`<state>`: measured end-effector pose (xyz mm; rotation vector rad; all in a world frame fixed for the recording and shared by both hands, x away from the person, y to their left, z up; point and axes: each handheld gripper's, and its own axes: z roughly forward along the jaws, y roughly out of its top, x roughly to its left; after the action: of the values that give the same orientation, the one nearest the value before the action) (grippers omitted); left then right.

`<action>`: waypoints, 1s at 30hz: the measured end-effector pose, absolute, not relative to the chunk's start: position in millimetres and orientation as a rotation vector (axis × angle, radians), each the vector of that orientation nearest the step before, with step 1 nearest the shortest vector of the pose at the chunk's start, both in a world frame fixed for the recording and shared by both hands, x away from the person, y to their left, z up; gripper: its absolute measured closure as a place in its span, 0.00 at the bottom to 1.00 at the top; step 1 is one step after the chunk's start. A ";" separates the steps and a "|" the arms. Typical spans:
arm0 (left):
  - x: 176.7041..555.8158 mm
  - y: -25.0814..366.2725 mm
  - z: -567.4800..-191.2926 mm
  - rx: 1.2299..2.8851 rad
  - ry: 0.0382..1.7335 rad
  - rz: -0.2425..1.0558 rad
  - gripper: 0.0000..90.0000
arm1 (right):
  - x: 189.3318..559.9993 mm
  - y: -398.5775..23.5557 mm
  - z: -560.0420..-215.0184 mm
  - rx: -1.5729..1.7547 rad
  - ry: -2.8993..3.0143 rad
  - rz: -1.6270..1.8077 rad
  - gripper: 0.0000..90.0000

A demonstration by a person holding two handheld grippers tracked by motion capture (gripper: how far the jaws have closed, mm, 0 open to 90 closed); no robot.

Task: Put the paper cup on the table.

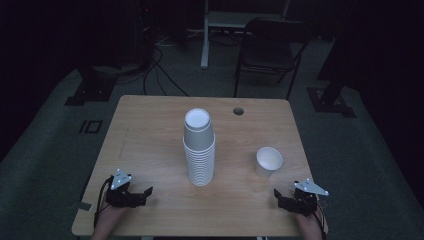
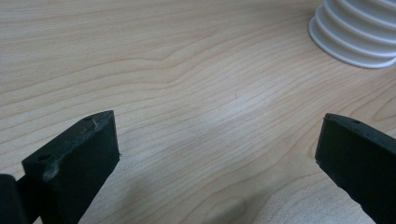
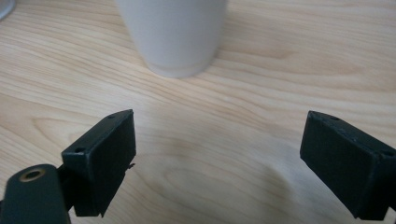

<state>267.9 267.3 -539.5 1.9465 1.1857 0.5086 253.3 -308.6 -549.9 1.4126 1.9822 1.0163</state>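
- Right gripper (image 1: 283, 196) jaws wide, just short of the cup (image 1: 269, 161); left gripper (image 1: 141, 193) wide too.
- Risk: cup is light, a nudge tips it toward the stack (image 1: 199, 150).

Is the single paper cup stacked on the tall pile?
No, the single cup stands alone on the table, apart from the cup stack.

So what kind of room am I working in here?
Probably a lab or recording studio: a lone wooden table on grey carpet, a folding chair behind it, cables trailing to stand bases, dark surroundings. On the table, a cup stack and single cup.
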 end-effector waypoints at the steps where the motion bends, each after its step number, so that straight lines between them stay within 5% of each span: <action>1: 267.8 266.8 -539.7 1.946 1.187 0.508 0.00 | 252.7 -310.4 -550.2 1.422 1.979 1.011 0.11; 30: 265.7 264.8 -545.1 1.968 1.197 0.520 0.00 | 253.1 -322.2 -556.1 1.561 1.967 0.868 0.14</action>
<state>265.7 264.8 -545.1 1.9678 1.1965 0.5201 253.1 -322.2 -556.1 1.5610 1.9668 0.8676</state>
